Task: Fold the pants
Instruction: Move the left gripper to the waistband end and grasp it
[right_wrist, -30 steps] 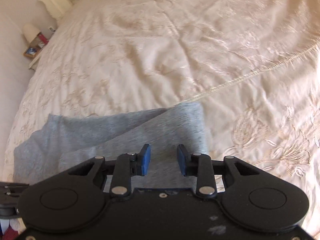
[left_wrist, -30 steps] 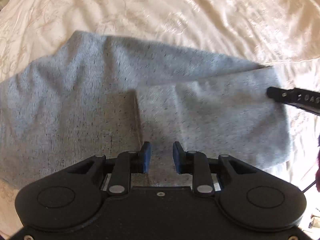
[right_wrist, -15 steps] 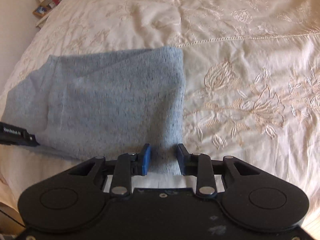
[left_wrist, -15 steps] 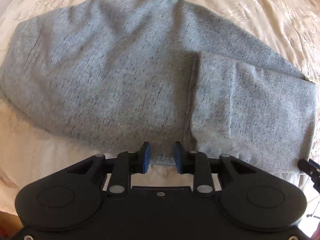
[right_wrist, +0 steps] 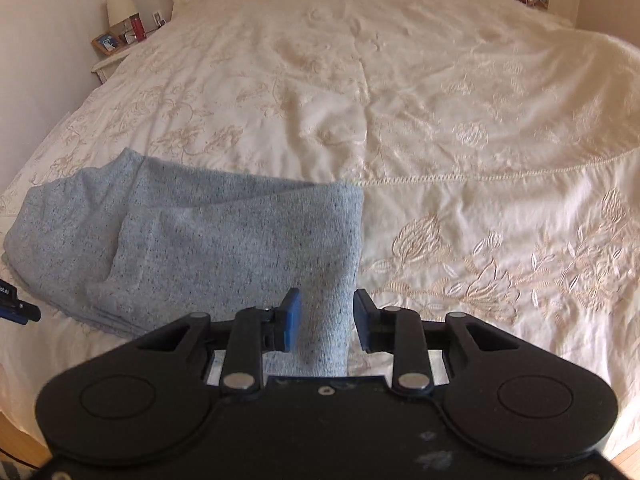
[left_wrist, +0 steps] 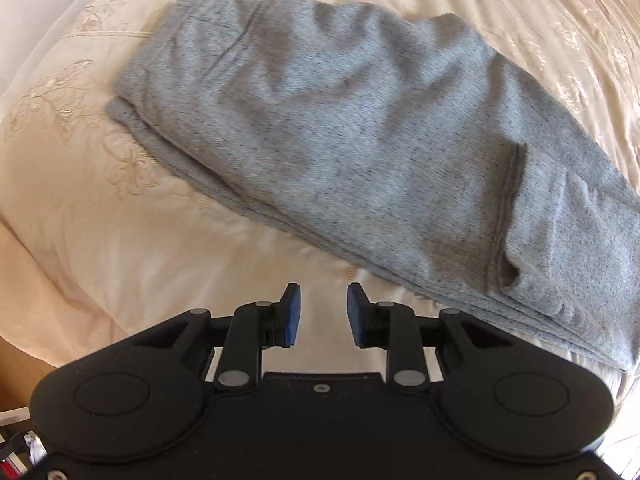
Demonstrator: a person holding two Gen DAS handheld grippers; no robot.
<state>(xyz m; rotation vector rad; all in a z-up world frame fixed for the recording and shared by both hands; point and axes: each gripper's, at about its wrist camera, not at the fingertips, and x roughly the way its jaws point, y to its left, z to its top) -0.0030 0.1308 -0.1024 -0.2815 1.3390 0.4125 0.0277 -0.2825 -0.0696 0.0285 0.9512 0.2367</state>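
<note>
The grey pants [left_wrist: 360, 140] lie folded in layers on the cream bedspread; they also show in the right wrist view [right_wrist: 208, 244]. My left gripper [left_wrist: 323, 314] is open and empty, just short of the pants' near edge, over bare bedspread. My right gripper [right_wrist: 326, 322] is open, its fingers standing to either side of the pants' right end, with cloth between them but not pinched. The left gripper's tip [right_wrist: 18, 308] shows at the left edge of the right wrist view.
The embroidered cream bedspread [right_wrist: 440, 120] stretches far ahead and to the right. A nightstand [right_wrist: 120, 44] with a lamp and small items stands at the far left by the headboard. The bed's near edge [left_wrist: 24, 300] drops off at lower left.
Both grippers have pulled back toward the bed's near edge. The left gripper, earlier over the pants, now sits off the cloth. The pants lie folded and still.
</note>
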